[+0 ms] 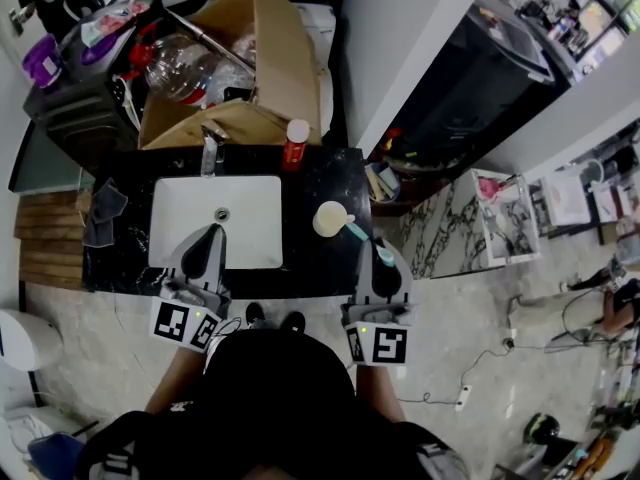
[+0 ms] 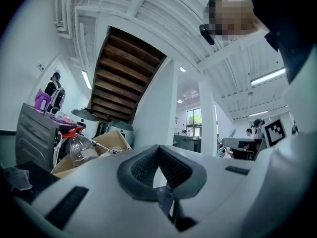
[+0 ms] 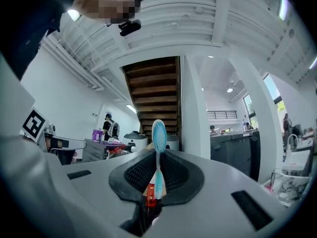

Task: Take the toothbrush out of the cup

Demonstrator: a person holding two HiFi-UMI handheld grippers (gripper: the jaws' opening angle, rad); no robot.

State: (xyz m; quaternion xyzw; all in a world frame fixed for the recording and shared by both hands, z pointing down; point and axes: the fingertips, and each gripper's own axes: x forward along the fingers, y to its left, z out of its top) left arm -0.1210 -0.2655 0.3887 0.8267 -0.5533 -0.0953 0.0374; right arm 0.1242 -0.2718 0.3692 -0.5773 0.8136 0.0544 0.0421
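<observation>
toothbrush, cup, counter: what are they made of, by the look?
Toothbrush: likely plastic, with a smooth white-and-teal handle and teal bristles. Cup: cream, matte; plastic or ceramic, can't tell. Counter: glossy black with pale veins, stone-like.

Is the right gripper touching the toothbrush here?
Touching. The right gripper view shows the right gripper with its jaws closed on the toothbrush handle, the bristle head sticking out beyond them.

Lighting bright and even: ceiling strip lights (image 2: 267, 77) and a daylight window (image 2: 194, 119). Head view: white sink (image 1: 215, 223) close to glare, black table (image 1: 310, 268) dim, picture slightly soft. Both gripper views: strong fisheye bending, black vignetted corners. Right tool (image 3: 157, 175) soft near the lens; toothbrush (image 3: 158, 133) sharp.
</observation>
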